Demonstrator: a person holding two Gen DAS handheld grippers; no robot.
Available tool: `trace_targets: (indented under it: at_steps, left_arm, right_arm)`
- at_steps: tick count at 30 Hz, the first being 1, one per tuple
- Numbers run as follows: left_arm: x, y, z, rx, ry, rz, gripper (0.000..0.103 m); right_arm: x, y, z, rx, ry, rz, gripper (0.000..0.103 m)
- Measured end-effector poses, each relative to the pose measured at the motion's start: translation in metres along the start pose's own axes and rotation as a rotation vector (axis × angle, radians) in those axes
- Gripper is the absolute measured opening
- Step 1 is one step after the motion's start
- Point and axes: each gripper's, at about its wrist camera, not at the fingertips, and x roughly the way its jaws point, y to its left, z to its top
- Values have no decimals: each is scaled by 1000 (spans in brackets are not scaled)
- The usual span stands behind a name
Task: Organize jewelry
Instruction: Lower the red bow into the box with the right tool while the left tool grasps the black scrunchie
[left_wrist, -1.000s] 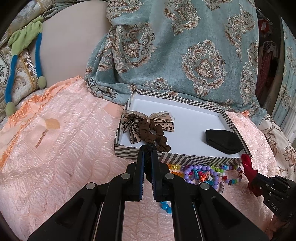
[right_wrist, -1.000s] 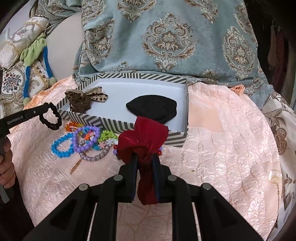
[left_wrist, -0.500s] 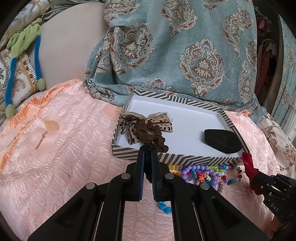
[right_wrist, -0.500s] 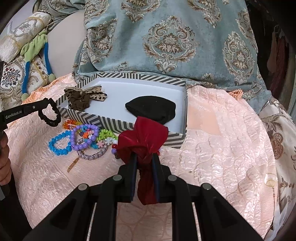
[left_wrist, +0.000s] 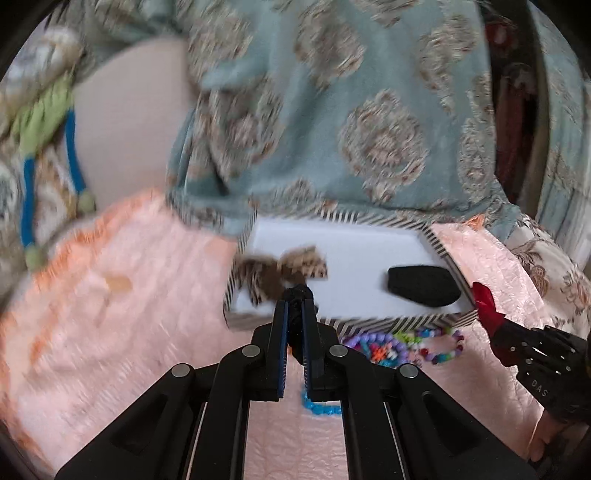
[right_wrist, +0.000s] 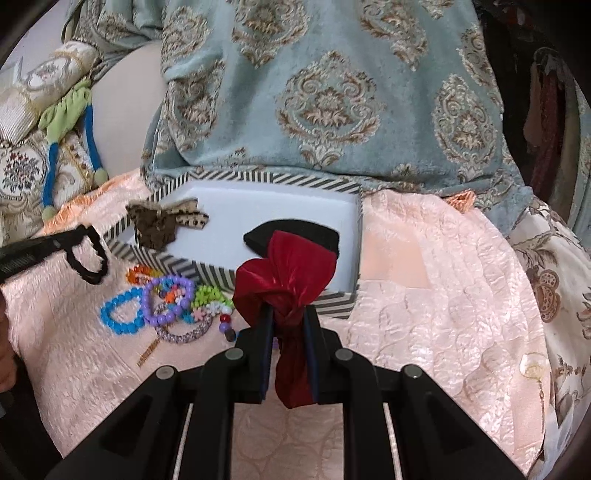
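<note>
My left gripper (left_wrist: 294, 303) is shut on a black hair tie (left_wrist: 297, 293), which hangs as a loop (right_wrist: 88, 254) from its tip in the right wrist view, just short of the striped box's near wall. My right gripper (right_wrist: 289, 314) is shut on a red velvet scrunchie (right_wrist: 286, 273), held in front of the box's near right corner. The white-floored striped box (right_wrist: 218, 275) holds a leopard bow with a brown scrunchie (right_wrist: 159, 223) and a black pouch (right_wrist: 295, 230). Several bead bracelets (right_wrist: 162, 302) lie on the peach bedspread before the box.
A blue patterned blanket (right_wrist: 332, 92) rises directly behind the box. A green and blue cord (right_wrist: 70, 122) lies at far left on a cushion. A thin gold piece (right_wrist: 149, 349) lies near the bracelets. Peach bedspread (right_wrist: 443, 277) spreads out right of the box.
My left gripper has lifted and moved toward the box with the black hair tie; its view is now blurred. The right gripper with the red scrunchie has stayed nearly still.
</note>
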Motion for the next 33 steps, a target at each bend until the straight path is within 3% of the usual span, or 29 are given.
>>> trace_targets:
  at_steps: [8, 13, 17, 21, 24, 26, 30, 33]
  left_arm:
    - [32, -2, 23, -93, 34, -97, 0]
    - [61, -26, 64, -98, 11, -184, 0]
    - [95, -47, 77, -69, 33, -228, 0]
    - [137, -52, 67, -51, 86, -226, 0]
    - [163, -44, 52, -65, 190, -194, 0]
    - [177, -39, 45, -82, 253, -171, 0]
    - [187, -37, 38, -102, 304, -148, 0]
    - [190, -42, 33, -76, 316, -121, 0]
  right_arm:
    - [-3, -2, 7, 8, -34, 11, 15]
    - [16, -11, 42, 39, -50, 36, 15]
    - [52, -16, 86, 36, -36, 55, 15]
    - [95, -13, 119, -6, -7, 42, 15]
    - [138, -14, 133, -14, 73, 42, 15]
    - [165, -15, 133, -26, 128, 6, 15]
    - [195, -18, 126, -11, 210, -45, 15]
    - [203, -19, 121, -20, 242, -62, 30]
